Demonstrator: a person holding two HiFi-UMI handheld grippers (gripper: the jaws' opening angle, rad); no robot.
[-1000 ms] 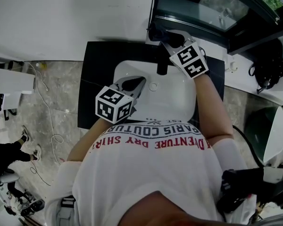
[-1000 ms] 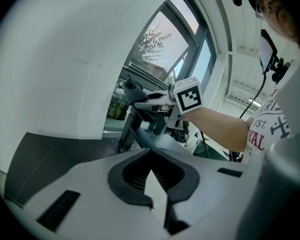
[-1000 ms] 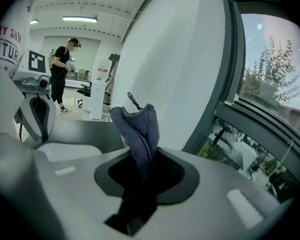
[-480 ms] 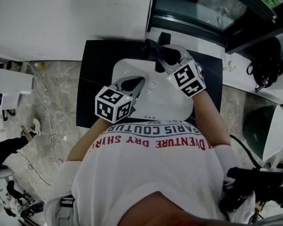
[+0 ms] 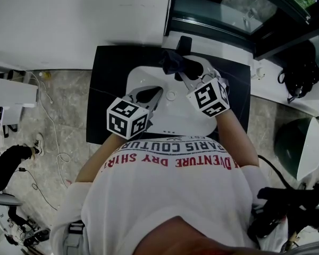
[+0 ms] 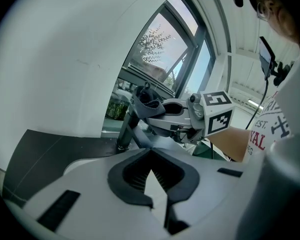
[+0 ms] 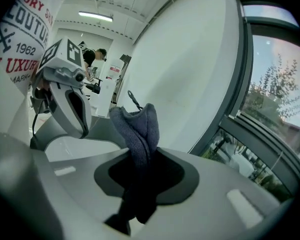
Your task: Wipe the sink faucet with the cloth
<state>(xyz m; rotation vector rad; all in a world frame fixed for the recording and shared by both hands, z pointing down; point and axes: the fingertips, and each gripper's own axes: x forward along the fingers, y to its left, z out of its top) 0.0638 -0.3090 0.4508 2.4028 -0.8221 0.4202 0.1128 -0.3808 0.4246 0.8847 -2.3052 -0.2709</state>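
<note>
One cloth [image 5: 173,62], right tongs [image 5: 182,72] drawn nearer, perhaps touching faucet [image 5: 185,42]

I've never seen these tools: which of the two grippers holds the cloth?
The right gripper; its jaws pinch the dark cloth. The left gripper holds nothing.

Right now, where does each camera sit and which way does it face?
Head view: on the person's head, facing steeply down at the sink; shows the shirt, left tongs and right tongs.
Left gripper view: rides the left tongs, facing the faucet and window; its own tips are shut.
Right gripper view: rides the right tongs, facing the white wall; its tongs clamp the cloth.
Shared: each gripper view shows the other tongs and the shirt.
</note>
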